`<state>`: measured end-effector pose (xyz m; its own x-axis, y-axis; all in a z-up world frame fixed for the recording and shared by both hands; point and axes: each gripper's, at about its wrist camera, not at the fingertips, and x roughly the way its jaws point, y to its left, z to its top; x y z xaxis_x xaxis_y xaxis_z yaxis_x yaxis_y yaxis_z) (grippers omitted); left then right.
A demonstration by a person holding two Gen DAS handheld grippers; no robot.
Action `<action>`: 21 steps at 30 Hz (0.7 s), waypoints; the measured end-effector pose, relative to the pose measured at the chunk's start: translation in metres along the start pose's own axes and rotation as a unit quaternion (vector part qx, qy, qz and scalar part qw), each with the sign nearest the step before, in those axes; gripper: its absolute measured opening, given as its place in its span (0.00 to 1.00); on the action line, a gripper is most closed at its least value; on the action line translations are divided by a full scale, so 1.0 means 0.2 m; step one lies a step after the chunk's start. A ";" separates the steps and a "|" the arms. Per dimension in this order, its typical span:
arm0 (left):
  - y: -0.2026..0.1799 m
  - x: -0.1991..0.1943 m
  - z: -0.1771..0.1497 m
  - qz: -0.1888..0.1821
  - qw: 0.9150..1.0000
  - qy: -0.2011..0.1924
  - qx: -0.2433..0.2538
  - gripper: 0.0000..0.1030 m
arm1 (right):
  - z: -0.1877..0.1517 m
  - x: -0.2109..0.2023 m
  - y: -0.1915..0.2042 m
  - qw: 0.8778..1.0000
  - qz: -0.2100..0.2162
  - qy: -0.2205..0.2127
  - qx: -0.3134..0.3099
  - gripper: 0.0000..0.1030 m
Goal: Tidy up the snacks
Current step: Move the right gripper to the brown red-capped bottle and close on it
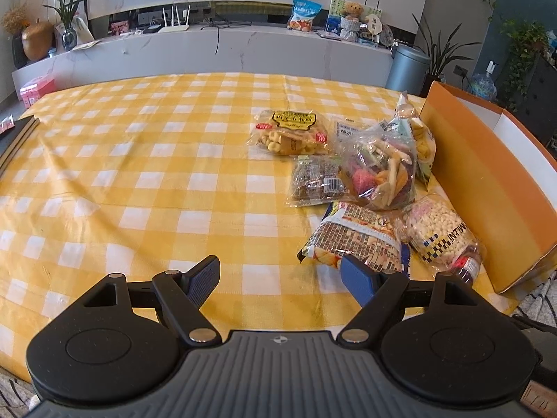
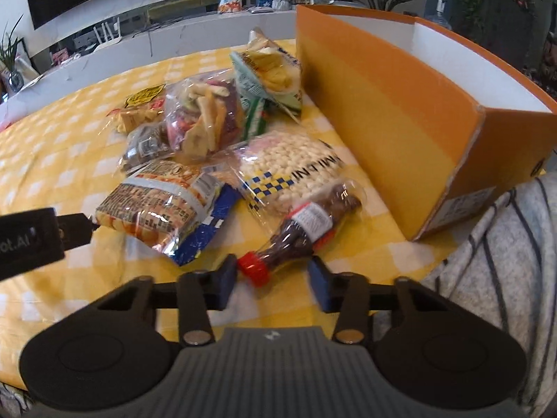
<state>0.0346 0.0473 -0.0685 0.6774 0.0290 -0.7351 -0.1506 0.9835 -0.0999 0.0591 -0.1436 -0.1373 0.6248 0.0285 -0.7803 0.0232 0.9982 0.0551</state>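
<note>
Yellow-checked cloth (image 1: 139,174) covers the counter. The left hand-held gripper (image 1: 278,268) hangs wide open over bare cloth, holding nothing. Only the right view shows the right hand-held gripper (image 2: 271,266): its pads stand apart, not pressing, either side of the lying bottle's (image 2: 306,230) red cap. Beyond lie snack bags (image 2: 202,118), then the open box (image 2: 383,104).

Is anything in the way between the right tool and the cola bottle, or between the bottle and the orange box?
Nothing visible. The neck of the cola bottle lies between the open fingers of the right tool, and only bare tablecloth separates it from the orange box.
</note>
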 end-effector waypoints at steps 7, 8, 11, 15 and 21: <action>-0.03 -0.04 0.01 0.005 1.000 -0.010 0.008 0.90 | -0.01 -0.04 -0.04 0.999 0.036 0.018 -0.015 0.16; -0.03 -0.04 0.01 0.005 1.000 -0.013 0.007 0.90 | -0.03 -0.04 -0.04 0.998 0.043 0.021 -0.029 0.16; -0.03 -0.05 0.02 0.007 1.000 -0.018 0.007 0.90 | -0.05 -0.05 0.00 0.997 0.035 0.016 -0.062 0.16; -0.05 -0.04 0.01 -0.011 1.000 -0.010 0.012 0.90 | -0.03 -0.03 0.02 0.997 0.038 0.015 -0.070 0.16; -0.09 -0.07 0.01 -0.041 0.999 -0.009 0.019 0.90 | 0.00 -0.01 0.00 0.997 0.048 0.013 -0.065 0.17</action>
<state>0.0286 0.0297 -0.0552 0.6989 -0.0486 -0.7136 -0.0677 0.9887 -0.1336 0.0577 -0.1437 -0.1364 0.5995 0.1241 -0.7907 -0.1387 0.9891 0.0501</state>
